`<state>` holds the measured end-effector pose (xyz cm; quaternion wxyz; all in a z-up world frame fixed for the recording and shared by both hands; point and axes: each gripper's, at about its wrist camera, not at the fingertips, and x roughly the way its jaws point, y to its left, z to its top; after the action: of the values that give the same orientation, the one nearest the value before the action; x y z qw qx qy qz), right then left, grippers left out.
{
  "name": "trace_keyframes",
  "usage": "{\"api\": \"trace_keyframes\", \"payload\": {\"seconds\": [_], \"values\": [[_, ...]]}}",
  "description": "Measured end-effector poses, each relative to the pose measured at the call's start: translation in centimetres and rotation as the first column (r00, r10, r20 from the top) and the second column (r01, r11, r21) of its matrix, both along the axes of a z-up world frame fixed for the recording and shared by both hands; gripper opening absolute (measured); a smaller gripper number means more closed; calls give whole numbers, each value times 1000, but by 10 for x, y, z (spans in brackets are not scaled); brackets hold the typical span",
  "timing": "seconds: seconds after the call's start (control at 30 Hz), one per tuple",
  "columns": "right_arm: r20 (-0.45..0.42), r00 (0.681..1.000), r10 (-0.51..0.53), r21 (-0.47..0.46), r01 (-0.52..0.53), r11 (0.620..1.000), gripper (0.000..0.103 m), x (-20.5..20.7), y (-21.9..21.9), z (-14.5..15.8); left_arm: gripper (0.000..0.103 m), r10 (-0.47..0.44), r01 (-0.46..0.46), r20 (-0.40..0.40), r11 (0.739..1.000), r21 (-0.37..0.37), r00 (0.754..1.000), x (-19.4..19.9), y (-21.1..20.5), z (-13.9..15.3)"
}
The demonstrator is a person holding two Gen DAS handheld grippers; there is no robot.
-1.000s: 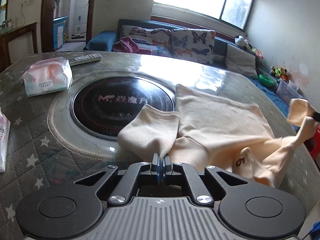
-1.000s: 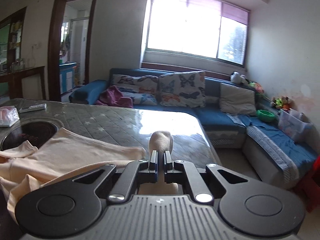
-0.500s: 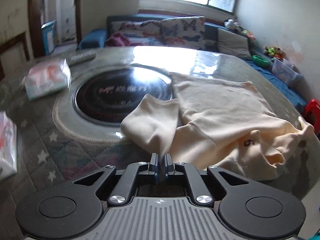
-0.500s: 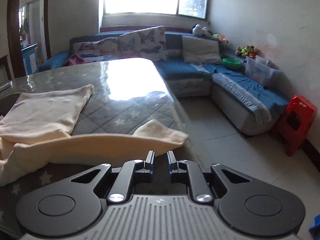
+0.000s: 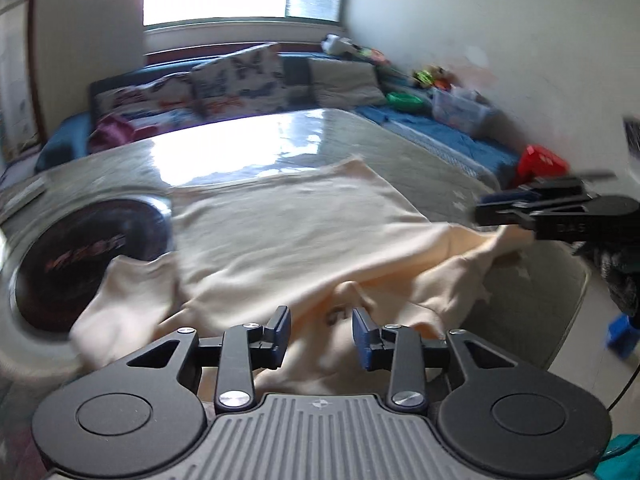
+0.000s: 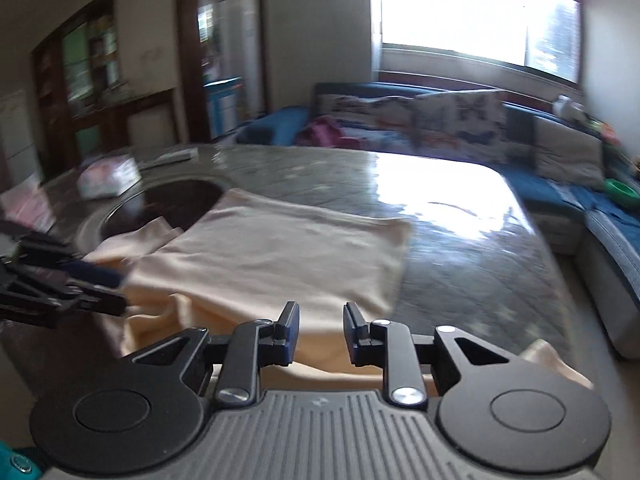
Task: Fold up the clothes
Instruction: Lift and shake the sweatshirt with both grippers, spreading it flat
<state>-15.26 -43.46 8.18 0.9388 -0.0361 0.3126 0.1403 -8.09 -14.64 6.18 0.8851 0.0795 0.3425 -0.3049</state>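
A cream long-sleeved garment (image 5: pixel 304 232) lies spread on the quilted table (image 5: pixel 420 160), its near part rumpled. One sleeve (image 5: pixel 120 304) rests at the left by the black round hotplate (image 5: pixel 80 256). My left gripper (image 5: pixel 320 314) hovers over the rumpled near edge; its jaws are opening, and the cloth lies below them, not pinched. My right gripper (image 6: pixel 322 308) is also opening above the garment (image 6: pixel 280 256), with nothing pressed between its pads. Its black fingers (image 5: pixel 500 212) show at the right over the other sleeve. The left gripper (image 6: pixel 116 288) appears at the left edge of the right wrist view.
A tissue pack (image 6: pixel 108 176) and a remote (image 6: pixel 168 158) lie at the table's far left. A blue sofa (image 6: pixel 440 120) with butterfly cushions runs behind and along the right. A red stool (image 5: pixel 544 160) stands on the floor past the table's right edge.
Both grippers were shut on the sleeve ends and have let go; their jaws now stand apart. The lifted right sleeve has dropped onto the table. Both views have swung toward the garment's middle.
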Motion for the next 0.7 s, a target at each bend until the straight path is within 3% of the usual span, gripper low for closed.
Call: {"api": "trace_keyframes", "payload": {"seconds": [0.17,0.2,0.23,0.33,0.57,0.7], "values": [[-38,994,103,-49,-105,993,28,9,32,-13,37,-47,47,3,997,58,999,5,-21,-15],[-49,992,112,-53,-115,992,28,8,33,-15,30,-50,49,3,997,67,999,6,-22,-17],[-59,991,116,-58,-120,991,28,9,34,-17,14,-52,52,-2,996,75,999,7,-23,-20],[-94,989,116,-73,-123,990,29,8,34,-24,3,-64,65,-6,995,76,998,6,-20,-23],[-152,984,96,-111,-113,987,30,-9,16,-28,3,-174,174,34,985,-15,984,-29,4,6],[-156,982,104,-117,-123,986,31,-21,11,-19,3,-264,264,32,964,23,964,-51,11,1]]}}
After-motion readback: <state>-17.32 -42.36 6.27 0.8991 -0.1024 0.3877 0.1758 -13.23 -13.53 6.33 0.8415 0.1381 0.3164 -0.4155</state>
